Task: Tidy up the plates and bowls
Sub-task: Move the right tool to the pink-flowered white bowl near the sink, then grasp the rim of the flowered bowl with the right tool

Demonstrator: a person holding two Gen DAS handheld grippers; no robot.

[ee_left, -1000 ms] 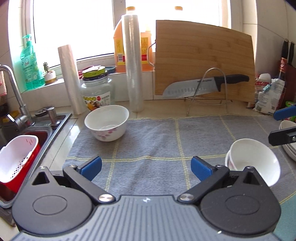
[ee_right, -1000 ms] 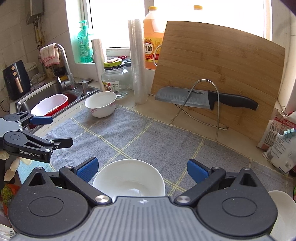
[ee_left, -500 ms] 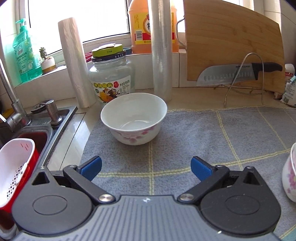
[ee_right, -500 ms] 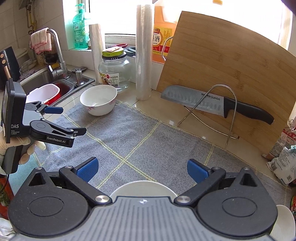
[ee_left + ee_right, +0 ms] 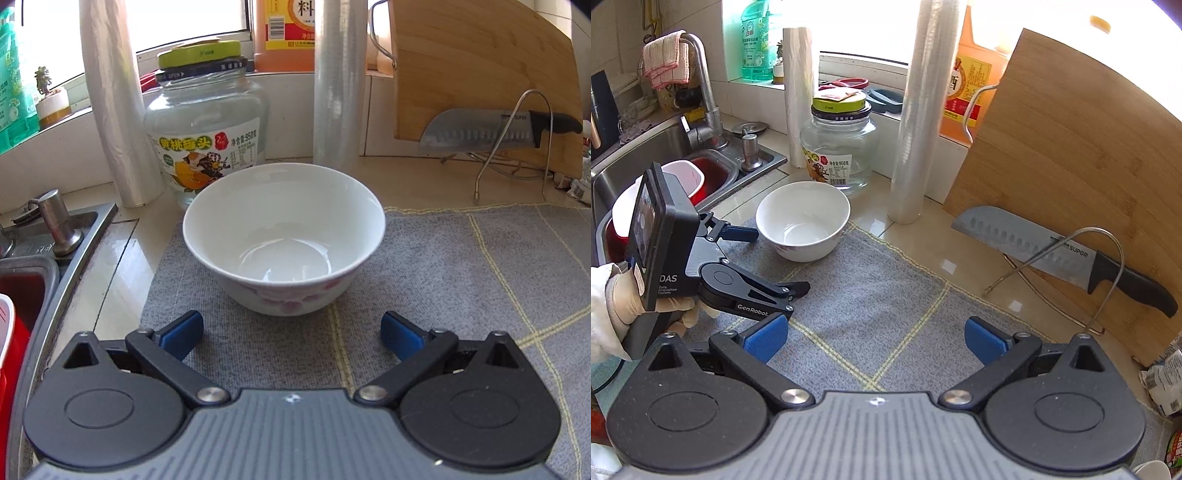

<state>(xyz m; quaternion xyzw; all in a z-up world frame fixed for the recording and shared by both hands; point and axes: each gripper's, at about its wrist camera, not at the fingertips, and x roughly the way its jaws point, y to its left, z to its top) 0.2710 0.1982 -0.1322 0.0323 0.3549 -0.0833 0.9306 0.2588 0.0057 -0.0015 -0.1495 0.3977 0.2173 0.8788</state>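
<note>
A: Where's your left gripper [image 5: 291, 330] rn?

B: Low over the grey dish mat [image 5: 461, 266], jaws spread wide, nothing in them. The white bowl w/ pink flowers [image 5: 284, 236] sits upright at 12 o'clock, just ahead of your blue pads [image 5: 183, 328], not touching them.

A: And from the right wrist cam?

B: Same bowl [image 5: 802, 219] shows at 11 o'clock on the mat's far corner [image 5: 871, 291]. Your left gripper [image 5: 781, 260] comes in from 9 o'clock; one finger tip is just beside the bowl's rim, the other is nearer the cam. I can't tell if that tip touches.

A: Right gripper [image 5: 875, 339]?

B: Jaws wide apart too, holding nothing, only mat between the pads.

A: What's behind the bowl?

B: In the left cam, a glass jar w/ green lid [image 5: 205, 125] at 11 o'clock, just beyond the bowl. Cling-film roll [image 5: 338, 81] at 12–1, standing upright. Bamboo cutting board [image 5: 484, 74] at 2 o'clock, leaning, w/ a Supor knife [image 5: 491, 131] on a wire rack [image 5: 513, 147] in front of it. Sink edge [image 5: 79, 236] at 9 o'clock.
</note>
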